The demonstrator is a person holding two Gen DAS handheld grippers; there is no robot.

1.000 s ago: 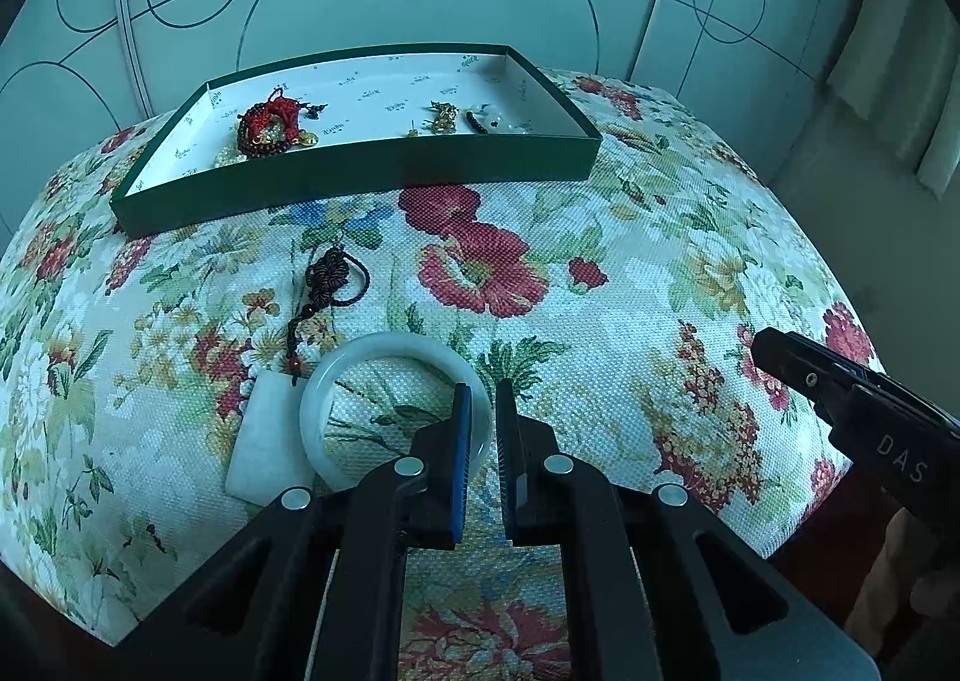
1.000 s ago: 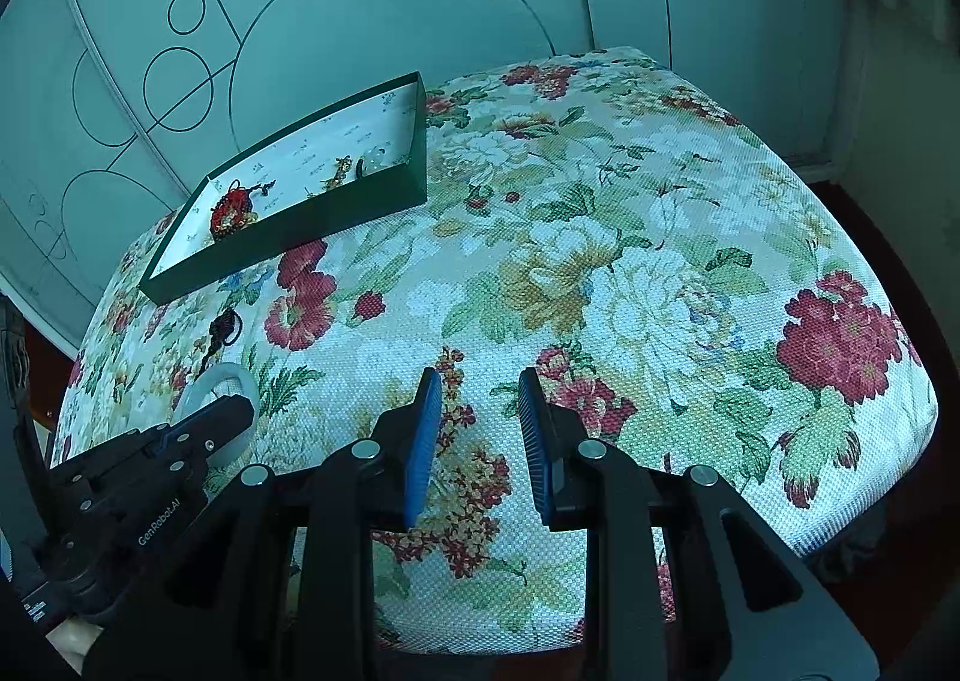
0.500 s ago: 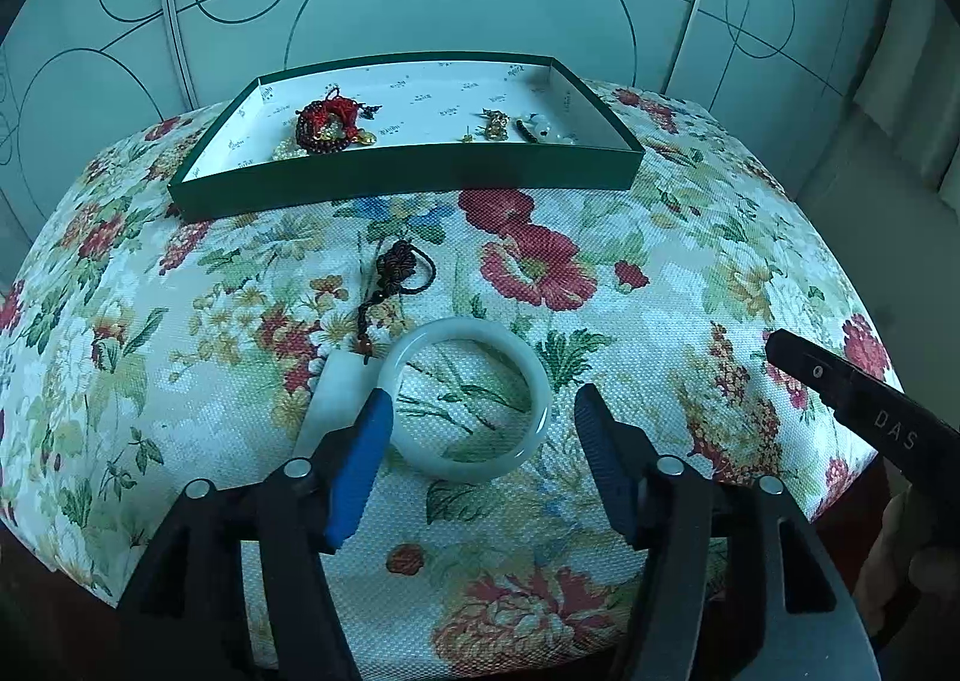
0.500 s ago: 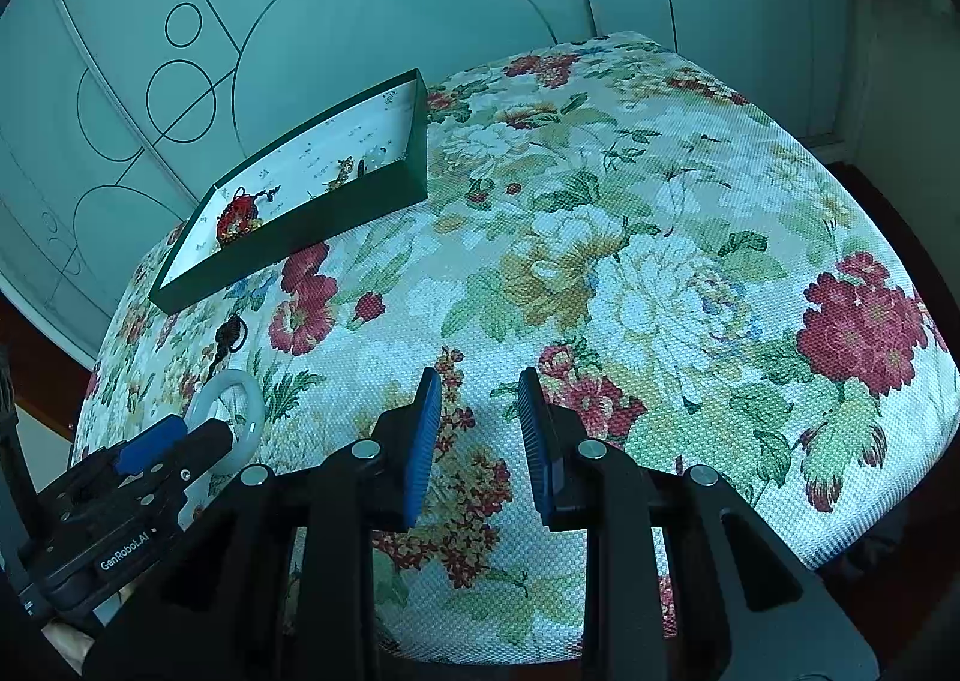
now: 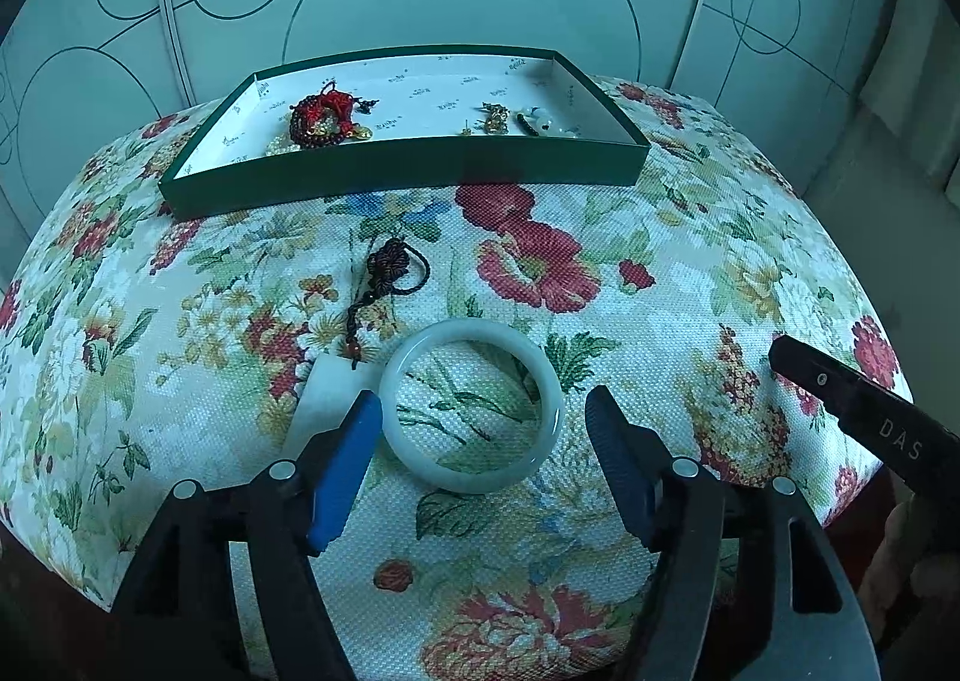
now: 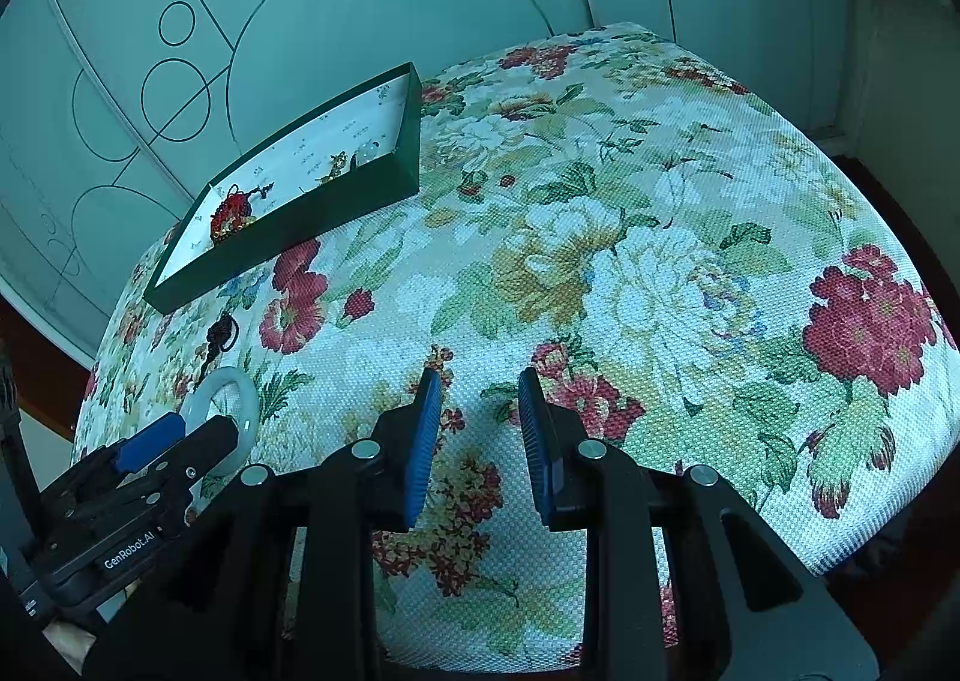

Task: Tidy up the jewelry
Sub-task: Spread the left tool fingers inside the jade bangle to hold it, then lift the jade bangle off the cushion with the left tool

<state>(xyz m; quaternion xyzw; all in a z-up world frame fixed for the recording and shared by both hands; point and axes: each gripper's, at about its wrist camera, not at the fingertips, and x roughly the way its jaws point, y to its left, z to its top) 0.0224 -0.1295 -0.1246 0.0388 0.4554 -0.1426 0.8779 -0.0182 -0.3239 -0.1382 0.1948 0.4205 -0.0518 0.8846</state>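
Nearest to us, our left gripper (image 5: pixel 483 429) hangs over a flowered cloth (image 5: pixel 690 273), its jaws opening wide, and a pale jade bangle (image 5: pixel 474 405) lies flat on the cloth between the blue pads (image 5: pixel 345 465), which do not press on it. Off to the side, our right gripper (image 6: pixel 477 429) hovers over bare cloth with its jaws a little apart and nothing between them. Just beside the bangle, on its left in the left view, lies a flat white pendant (image 5: pixel 327 387), partly hidden by the left pad, and its dark knotted cord (image 5: pixel 390 273) runs away from us. Beyond that stands a shallow green box (image 5: pixel 408 171) holding a red beaded piece (image 5: pixel 324 120) and a few small gold and white trinkets (image 5: pixel 516 120). We judge the step in hand to be picking up the bangle for the box. The next move calls for lowering the pads so they straddle the ring, closing gently on its smooth, slippery rim, and keeping clear of the pendant so it is not dragged along.
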